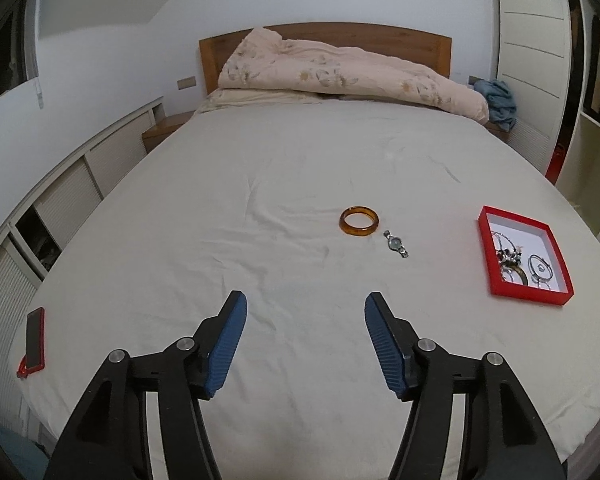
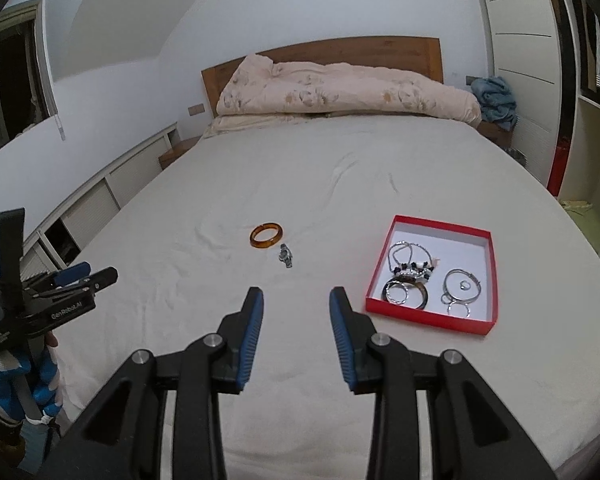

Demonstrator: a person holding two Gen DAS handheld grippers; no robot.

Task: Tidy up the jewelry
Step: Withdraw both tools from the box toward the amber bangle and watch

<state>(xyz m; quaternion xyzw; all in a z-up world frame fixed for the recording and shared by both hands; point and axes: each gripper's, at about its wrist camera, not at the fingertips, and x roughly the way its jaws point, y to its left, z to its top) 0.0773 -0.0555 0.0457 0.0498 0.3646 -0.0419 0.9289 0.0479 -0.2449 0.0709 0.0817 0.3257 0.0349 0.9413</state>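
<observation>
Both black blue-padded grippers, left gripper (image 1: 306,344) and right gripper (image 2: 296,332), hang released and empty at frame bottom, so the centre-frame glossy amber bangle (image 1: 359,221) may skid off the pads.

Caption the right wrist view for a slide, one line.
Open right gripper above the bed sheet, amber bangle and watch loose beside the red jewelry tray.

Both grippers (image 1: 305,304) (image 2: 296,298) have black arms, silver screws and ribbed blue pads (image 2: 252,340); at nine o'clock, a white-and-blue glove (image 2: 4,384).
</observation>
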